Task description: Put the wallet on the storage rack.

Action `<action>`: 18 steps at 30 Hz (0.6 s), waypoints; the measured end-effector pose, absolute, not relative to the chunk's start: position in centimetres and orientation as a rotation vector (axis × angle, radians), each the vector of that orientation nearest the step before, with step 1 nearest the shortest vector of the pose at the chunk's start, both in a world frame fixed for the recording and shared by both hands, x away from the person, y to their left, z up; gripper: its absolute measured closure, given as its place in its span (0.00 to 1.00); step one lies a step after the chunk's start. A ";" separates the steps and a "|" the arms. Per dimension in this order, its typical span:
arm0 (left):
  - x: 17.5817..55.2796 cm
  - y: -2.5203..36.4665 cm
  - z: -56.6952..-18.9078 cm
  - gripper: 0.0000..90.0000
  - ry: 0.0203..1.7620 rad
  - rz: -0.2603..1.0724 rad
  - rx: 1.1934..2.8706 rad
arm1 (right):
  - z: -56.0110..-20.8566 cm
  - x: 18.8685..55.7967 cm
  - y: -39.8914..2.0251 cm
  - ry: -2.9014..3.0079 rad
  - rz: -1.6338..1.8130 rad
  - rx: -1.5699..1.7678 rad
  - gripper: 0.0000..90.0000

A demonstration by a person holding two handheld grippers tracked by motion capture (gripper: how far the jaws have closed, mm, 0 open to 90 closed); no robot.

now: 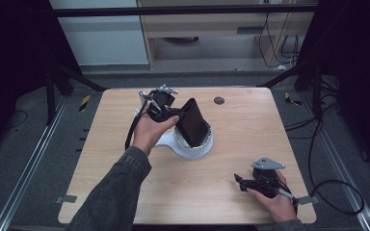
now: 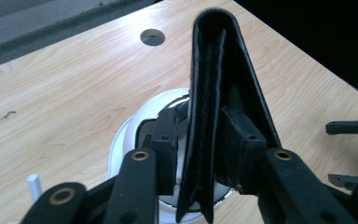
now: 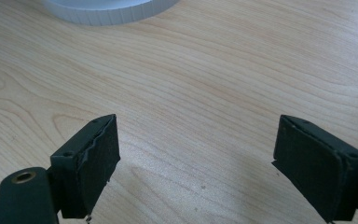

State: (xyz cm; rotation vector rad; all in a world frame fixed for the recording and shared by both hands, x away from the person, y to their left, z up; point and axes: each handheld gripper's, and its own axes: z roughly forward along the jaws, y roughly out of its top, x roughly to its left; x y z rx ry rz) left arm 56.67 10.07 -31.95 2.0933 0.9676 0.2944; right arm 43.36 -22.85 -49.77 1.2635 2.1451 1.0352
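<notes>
Pale wood-grain table point(image 1: 250, 139), seen from above. A white round dish point(image 1: 192, 147) with a handle stub pointing to 9 o'clock sits just left of the table's centre. A black folded wallet point(image 1: 192, 122) stands on edge in the dish, tilted (fold uppermost). The left gripper point(image 2: 200, 149), at the 10 o'clock side of the dish, has the wallet between its jaws; the left pad stands slightly clear of the leather, the right one lies against it. The right gripper point(image 3: 196, 168) rests at 5 o'clock near the table edge, jaws spread wide over bare wood. A small dark round hole point(image 1: 218, 100) lies at 12 o'clock.
</notes>
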 end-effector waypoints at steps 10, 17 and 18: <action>55.9 10.8 -31.1 0.67 0.923 0.363 2.058 | -49.8 43.4 -22.9 2.151 1.028 1.261 0.16; 55.3 11.2 -30.5 0.66 0.898 0.396 2.033 | -49.9 43.4 -22.9 2.154 1.023 1.257 0.16; 55.3 11.2 -30.5 0.66 0.898 0.396 2.033 | -49.9 43.4 -22.9 2.154 1.023 1.257 0.16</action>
